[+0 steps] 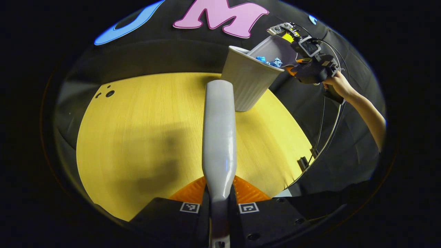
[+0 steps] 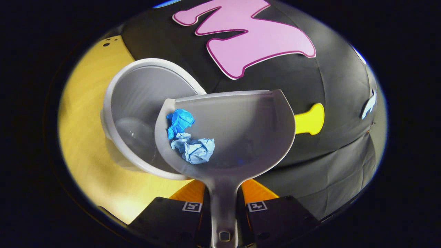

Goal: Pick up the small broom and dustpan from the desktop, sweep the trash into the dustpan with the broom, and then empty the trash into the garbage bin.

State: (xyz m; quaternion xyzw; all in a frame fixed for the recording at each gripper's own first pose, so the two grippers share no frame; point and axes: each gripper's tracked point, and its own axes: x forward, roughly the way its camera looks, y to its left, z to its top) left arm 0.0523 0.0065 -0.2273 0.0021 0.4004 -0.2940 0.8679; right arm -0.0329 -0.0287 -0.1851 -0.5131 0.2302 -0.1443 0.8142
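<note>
My left gripper (image 1: pixel 219 194) is shut on the small grey broom (image 1: pixel 219 137), which points forward over the yellow desktop (image 1: pixel 137 137). Far right in the left gripper view, a hand (image 1: pixel 339 84) holds my right gripper (image 1: pixel 293 69) above the grey ribbed garbage bin (image 1: pixel 248 86). My right gripper (image 2: pixel 224 194) is shut on the handle of the grey dustpan (image 2: pixel 248 131). The pan is held tilted over the bin's open mouth (image 2: pixel 137 103). Crumpled blue paper trash (image 2: pixel 189 141) lies on the pan's left side, against its rim above the bin.
The bin stands near the far right edge of the desktop (image 2: pixel 86 144). Small dark holes (image 1: pixel 109 93) mark the table's far left. Cables (image 1: pixel 324 131) hang from the right gripper beside the table's edge. Black cloth walls surround the booth.
</note>
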